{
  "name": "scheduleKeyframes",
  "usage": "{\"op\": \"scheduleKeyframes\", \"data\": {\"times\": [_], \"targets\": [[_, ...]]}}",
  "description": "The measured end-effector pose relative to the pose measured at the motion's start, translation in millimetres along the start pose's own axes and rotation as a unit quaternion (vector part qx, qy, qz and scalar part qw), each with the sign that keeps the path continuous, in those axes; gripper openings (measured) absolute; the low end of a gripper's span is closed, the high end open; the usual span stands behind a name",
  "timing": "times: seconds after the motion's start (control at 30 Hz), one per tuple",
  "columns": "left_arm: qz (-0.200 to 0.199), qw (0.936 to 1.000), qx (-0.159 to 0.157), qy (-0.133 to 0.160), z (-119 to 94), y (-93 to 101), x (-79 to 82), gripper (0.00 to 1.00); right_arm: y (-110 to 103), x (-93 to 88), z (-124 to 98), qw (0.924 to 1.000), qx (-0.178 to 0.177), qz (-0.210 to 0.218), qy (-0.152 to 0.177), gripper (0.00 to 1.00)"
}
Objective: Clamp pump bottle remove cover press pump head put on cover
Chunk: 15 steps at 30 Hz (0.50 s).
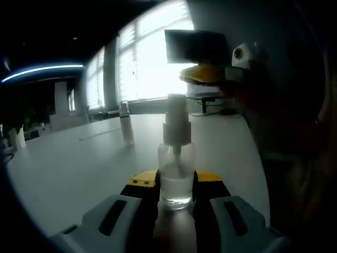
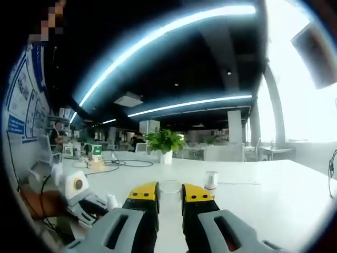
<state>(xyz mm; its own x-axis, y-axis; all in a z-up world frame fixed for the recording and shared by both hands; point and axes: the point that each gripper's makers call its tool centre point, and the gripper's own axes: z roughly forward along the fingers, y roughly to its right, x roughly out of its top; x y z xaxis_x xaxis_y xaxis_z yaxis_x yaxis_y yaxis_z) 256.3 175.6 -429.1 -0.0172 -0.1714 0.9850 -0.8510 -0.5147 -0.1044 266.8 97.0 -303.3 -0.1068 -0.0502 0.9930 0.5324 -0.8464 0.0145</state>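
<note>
Left gripper (image 1: 176, 191) is held low and level over the white table (image 1: 79, 168), its yellow-tipped jaws closed against both sides of the clear pump bottle (image 1: 176, 179), which stands upright between them. The bottle's white pump head (image 1: 176, 118) rises above the jaw tips, bare of any cover. Behind it on the table, well apart, stands a second slim bottle (image 1: 126, 125).

Right gripper (image 2: 169, 197) points out across the table, raised and roughly level, with its jaws drawn close around a clear cover (image 2: 169, 187) pinched between the yellow tips. In the left gripper view that gripper hangs above and behind the pump head. In the right gripper view the left gripper sits low at the left edge.
</note>
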Motion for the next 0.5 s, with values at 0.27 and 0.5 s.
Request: {"op": "scheduleKeyframes", "data": {"times": [0.27, 0.5], "targets": [[0.001, 1.0, 0.001, -0.001, 0, -0.4, -0.2, 0.15, -19, 11.3, 3, 0.9993, 0.032, 0.013, 0.015, 0.12], [0.0, 1.0, 0.0, -0.001, 0, 0.3, -0.4, 0.15, -35, 17.5, 7, 0.9985, 0.05, 0.016, 0.018, 0.12]]}}
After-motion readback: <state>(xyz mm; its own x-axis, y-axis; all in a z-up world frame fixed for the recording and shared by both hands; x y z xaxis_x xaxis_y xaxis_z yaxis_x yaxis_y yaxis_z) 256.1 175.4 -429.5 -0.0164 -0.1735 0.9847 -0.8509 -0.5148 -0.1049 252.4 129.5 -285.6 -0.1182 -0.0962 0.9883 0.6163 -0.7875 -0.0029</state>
